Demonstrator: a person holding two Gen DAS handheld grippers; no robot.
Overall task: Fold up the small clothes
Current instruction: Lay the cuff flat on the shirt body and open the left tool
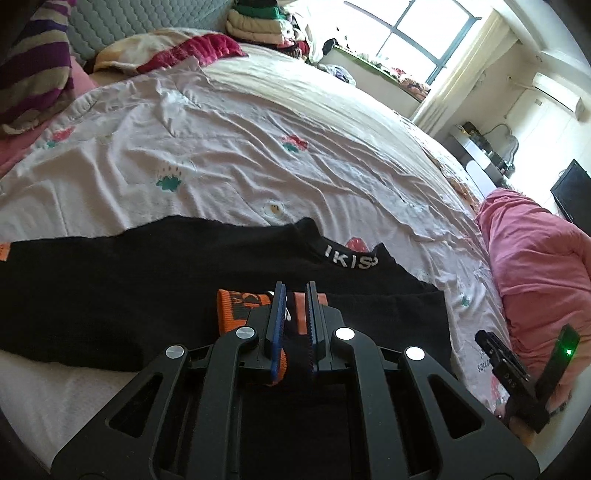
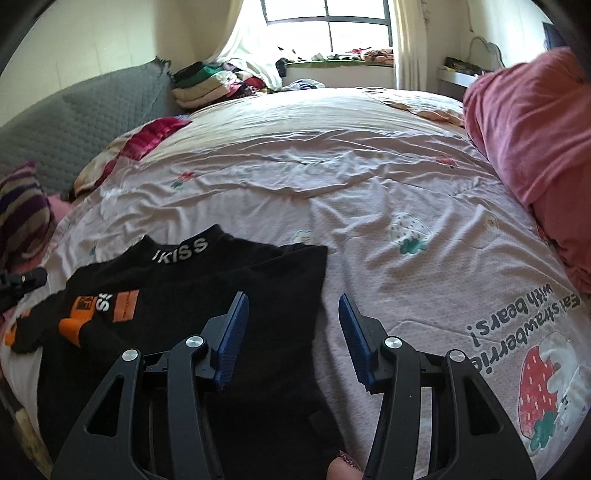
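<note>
Fabric fills the lower half of the left wrist view: a black top point(image 1: 147, 288) lies spread flat on a pale pink bedsheet point(image 1: 240, 147) printed with strawberries and flowers, its collar, lettered in white, pointing away from the camera. The left gripper point(image 1: 295, 306) is clenched on the garment, its blue pads point(image 1: 277, 314) pinching a bunched fold of black cloth together with an orange cuff point(image 1: 236, 310) that sticks out to the left of the fingers. At the right edge the right gripper point(image 1: 509, 369) shows as a black body with a green light, set against a heap of pink cloth point(image 1: 535, 258). Farther up the bed are a red blanket point(image 1: 199, 51), a striped cushion point(image 1: 33, 62) and a stack of folded clothes point(image 1: 258, 22) near the window point(image 1: 417, 33). In the right wrist view the same black top point(image 2: 221, 280) lies at the left side of the bedsheet point(image 2: 369, 184), one sleeve with orange patches folded across the chest, the collar again towards the far side. The right gripper point(image 2: 293, 336) is released and holds nothing: its blue pads point(image 2: 232, 339) stand well apart, the left finger above the black cloth and the right finger above bare sheet, straddling the garment's right edge. A tip of the left gripper point(image 2: 22, 284) shows at the left border, and a fingertip point(image 2: 343, 469) of the person at the bottom. Upside-down writing and a large strawberry point(image 2: 539, 391) are printed on the sheet at the lower right.
</note>
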